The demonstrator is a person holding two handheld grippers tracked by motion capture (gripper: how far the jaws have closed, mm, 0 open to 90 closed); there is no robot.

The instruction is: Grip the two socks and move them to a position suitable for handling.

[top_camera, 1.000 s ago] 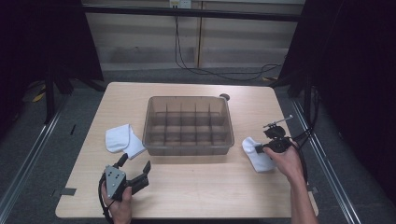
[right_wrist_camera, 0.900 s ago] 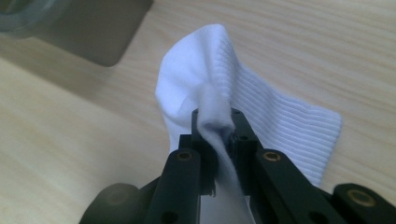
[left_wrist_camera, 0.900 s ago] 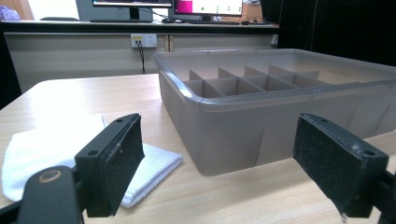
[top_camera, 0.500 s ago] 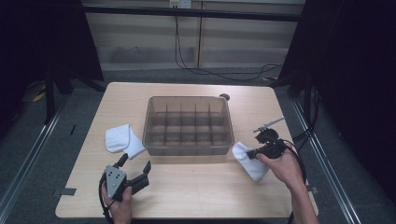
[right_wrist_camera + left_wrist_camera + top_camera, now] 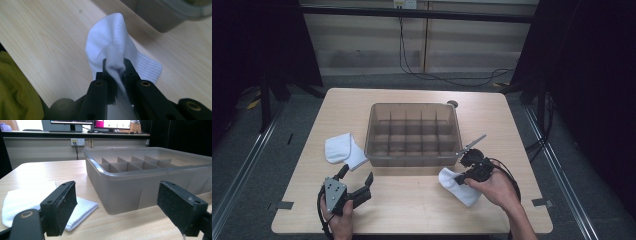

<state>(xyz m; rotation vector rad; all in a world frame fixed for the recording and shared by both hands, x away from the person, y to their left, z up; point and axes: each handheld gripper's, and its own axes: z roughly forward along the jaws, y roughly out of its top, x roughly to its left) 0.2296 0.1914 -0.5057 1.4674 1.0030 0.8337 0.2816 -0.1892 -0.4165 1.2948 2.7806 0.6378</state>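
The left gripper (image 5: pixel 357 186) is sitting near the table's (image 5: pixel 412 210) front edge, jaws standing wide with nothing between them. The right gripper (image 5: pixel 117 67) is pinching a white sock (image 5: pixel 459 186) tight, just in front of the grey divided bin's (image 5: pixel 412 157) right corner. Farther left, a second white sock (image 5: pixel 343 149) is lying beside the bin.

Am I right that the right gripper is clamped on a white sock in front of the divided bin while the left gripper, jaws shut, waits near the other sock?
Not quite: the left gripper has its jaws open, as the left gripper view shows. The rest holds: the right gripper is clamped on a white sock in front of the divided bin, and the other sock lies near the left gripper.
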